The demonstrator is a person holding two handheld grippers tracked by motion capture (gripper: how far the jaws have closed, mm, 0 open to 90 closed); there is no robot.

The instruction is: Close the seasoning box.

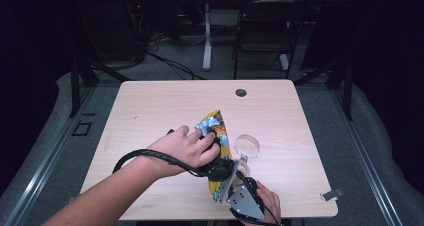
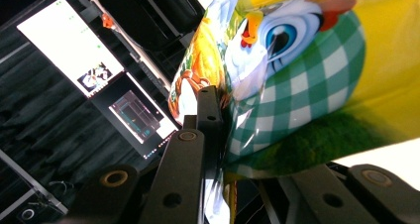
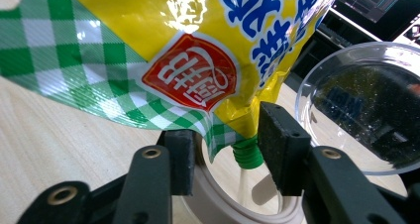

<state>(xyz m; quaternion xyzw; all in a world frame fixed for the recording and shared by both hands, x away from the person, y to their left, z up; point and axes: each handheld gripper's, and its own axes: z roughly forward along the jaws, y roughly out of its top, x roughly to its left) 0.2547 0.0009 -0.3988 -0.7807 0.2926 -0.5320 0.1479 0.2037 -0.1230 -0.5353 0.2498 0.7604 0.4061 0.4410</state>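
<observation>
Pouch (image 1: pixel 216 131) of yellow and green-checked foil, printed with a cartoon chicken, hung tipped over the near middle of the wooden table (image 1: pixel 150 111), just beside a clear plastic bowl (image 1: pixel 247 146). The left gripper (image 1: pixel 218 167), held in the person's left hand (image 1: pixel 185 148), was clamped on the pouch's body (image 2: pixel 297 85), its jaws pressed into the foil. In the right gripper view the right gripper (image 3: pixel 223 149) stood with jaws parted around the pouch's green screw spout (image 3: pixel 246 153), neither pad clearly touching it, above the rim of a white cup (image 3: pixel 237 209), the bowl (image 3: pixel 361 105) close by.
</observation>
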